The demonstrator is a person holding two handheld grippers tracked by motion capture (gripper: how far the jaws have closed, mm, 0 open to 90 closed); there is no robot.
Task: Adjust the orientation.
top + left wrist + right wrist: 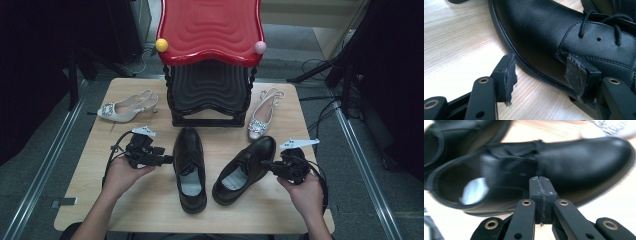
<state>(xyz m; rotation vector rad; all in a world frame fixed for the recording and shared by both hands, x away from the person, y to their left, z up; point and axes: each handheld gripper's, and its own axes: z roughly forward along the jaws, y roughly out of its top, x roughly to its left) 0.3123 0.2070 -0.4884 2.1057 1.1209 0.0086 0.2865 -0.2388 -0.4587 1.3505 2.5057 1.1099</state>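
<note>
Two black lace-up shoes lie mid-table: one [189,167] points away from me, the other [245,170] angles toward the far right. My left gripper [167,160] sits against the first shoe's left side. In the left gripper view it [542,75] is open, one pad over the wood and the other over that shoe's leather upper [544,32], straddling the sole edge. My right gripper [265,163] points at the angled shoe's right side. In the blurred right gripper view it [540,187] is shut, pads together with nothing between them, in front of that shoe [564,162].
A stack of stools, red [210,25] on black, stands at the back of the wooden table [150,210]. A pale jewelled slingback shoe [122,109] lies at the back left and its mate [262,117] at the back right. Cables trail on the floor to the right.
</note>
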